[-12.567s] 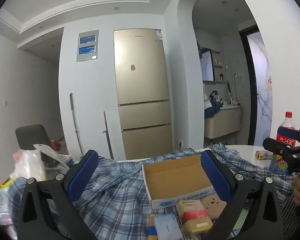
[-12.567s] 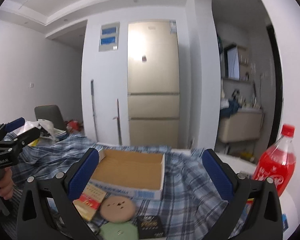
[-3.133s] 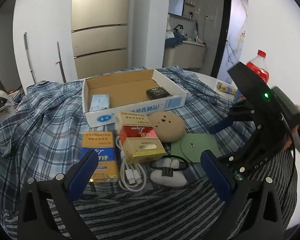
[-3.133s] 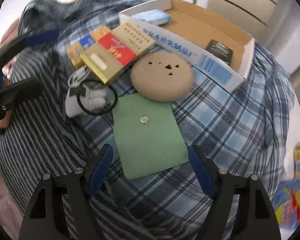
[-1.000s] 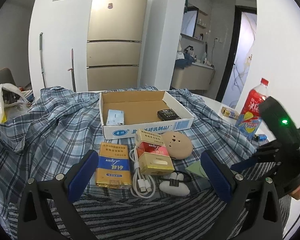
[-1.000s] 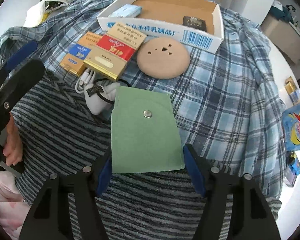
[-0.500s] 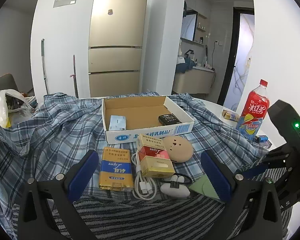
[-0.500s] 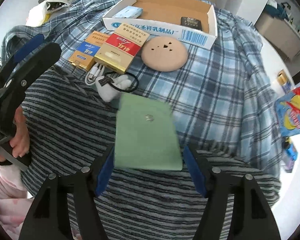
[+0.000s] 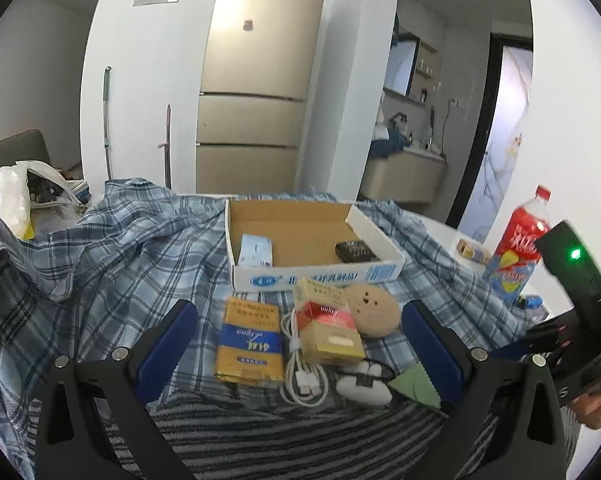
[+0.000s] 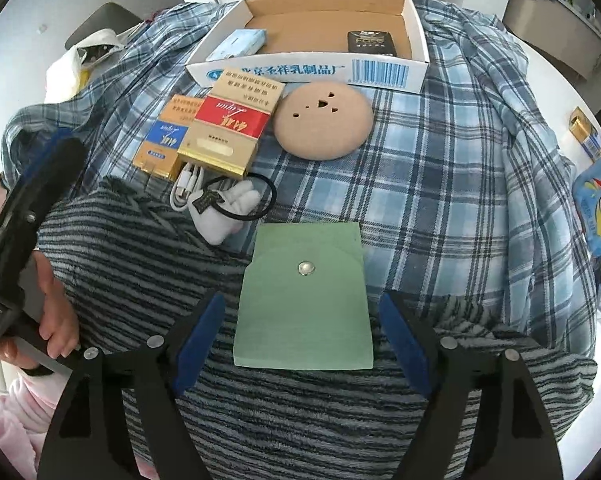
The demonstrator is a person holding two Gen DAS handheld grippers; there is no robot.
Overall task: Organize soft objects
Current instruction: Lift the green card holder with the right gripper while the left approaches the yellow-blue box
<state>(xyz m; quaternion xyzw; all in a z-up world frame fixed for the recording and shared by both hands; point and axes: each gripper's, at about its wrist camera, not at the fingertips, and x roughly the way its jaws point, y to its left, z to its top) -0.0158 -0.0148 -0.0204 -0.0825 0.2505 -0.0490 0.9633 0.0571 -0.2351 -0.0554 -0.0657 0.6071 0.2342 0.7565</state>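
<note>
A green felt pouch (image 10: 305, 320) with a metal snap lies flat on the striped cloth (image 10: 140, 272). It sits between the blue pads of my right gripper (image 10: 302, 300), whose jaws are opening; a gap shows on each side of the pouch. Beyond it lie a round tan cushion (image 10: 322, 120) and a white soft toy (image 10: 224, 216) ringed by a black hair tie. My left gripper (image 9: 298, 312) hovers open and empty over the near edge of the pile. A cardboard box (image 10: 312, 70) at the back holds a tissue pack (image 10: 238, 44) and a black pack (image 10: 370, 42).
Two cigarette cartons (image 10: 220, 132) and a white cable (image 10: 186, 188) lie left of the cushion on the plaid cloth (image 10: 440, 168). A red soda bottle (image 9: 520, 248) stands at the right table edge. A plastic bag (image 9: 8, 196) sits far left.
The right gripper's pads, pressed on the green pouch a second ago, have spread apart. The pouch now rests flat on the striped cloth. The left gripper has barely moved.
</note>
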